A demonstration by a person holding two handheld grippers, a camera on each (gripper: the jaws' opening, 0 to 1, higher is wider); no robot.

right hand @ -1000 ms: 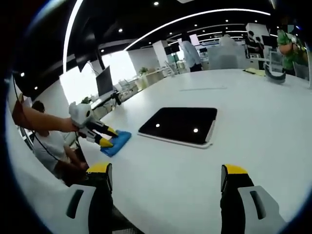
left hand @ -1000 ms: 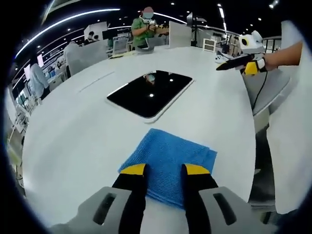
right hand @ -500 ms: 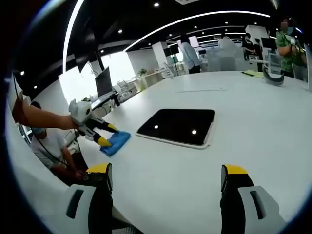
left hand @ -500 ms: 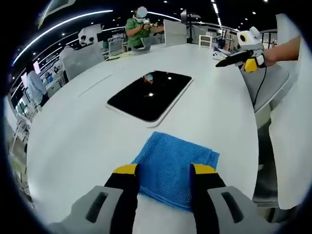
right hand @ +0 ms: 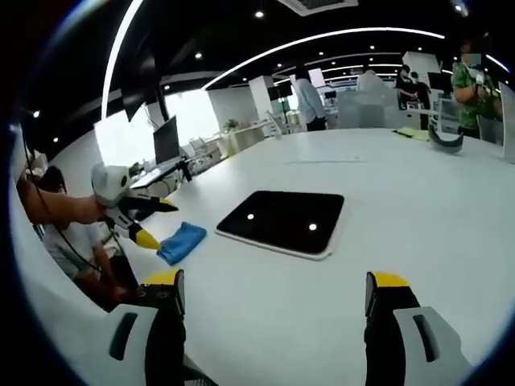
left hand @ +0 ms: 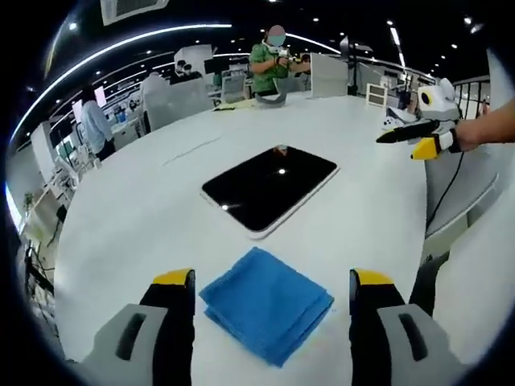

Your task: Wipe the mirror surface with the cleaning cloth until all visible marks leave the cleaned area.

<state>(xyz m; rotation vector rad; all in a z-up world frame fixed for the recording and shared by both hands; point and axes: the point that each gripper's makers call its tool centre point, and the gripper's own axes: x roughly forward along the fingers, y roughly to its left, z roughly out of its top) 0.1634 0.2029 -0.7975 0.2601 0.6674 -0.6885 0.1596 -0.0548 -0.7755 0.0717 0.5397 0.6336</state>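
Both pairs of tongs stand wide apart with nothing between them. My left gripper (left hand: 272, 277) hangs just above the cloth (left hand: 266, 303), its two yellow-tipped jaws rising at 7 and 5 o'clock in the left gripper view and straddling the cloth without touching it. That cloth is blue, folded into a rough square, and lies flat on the white table (left hand: 137, 217) near the edge closest to me. From the right gripper view I see the same cloth (right hand: 182, 240) at 9 o'clock, with my left gripper (right hand: 145, 224) just beside it, held by a hand whose forearm comes in from the left.

My right gripper (right hand: 275, 280) also gapes open, its jaws at 7 and 5 o'clock over bare table top (right hand: 418, 201), well apart from the cloth. In the left gripper view it shows at 2 o'clock (left hand: 398, 138), held in the air beyond the table's far right edge.

Between the two grippers lies the mirror (left hand: 269, 187), a dark rounded rectangle with a pale rim, flat on the table at 12 o'clock from the cloth and near it, not touching. In the right gripper view the mirror (right hand: 282, 221) sits near the centre, with small bright spots of ceiling light reflected in it; I cannot tell whether any marks are on it.

Beyond the table, at 12 o'clock in the left gripper view, a person in a green top (left hand: 271, 64) stands among desks and chairs.
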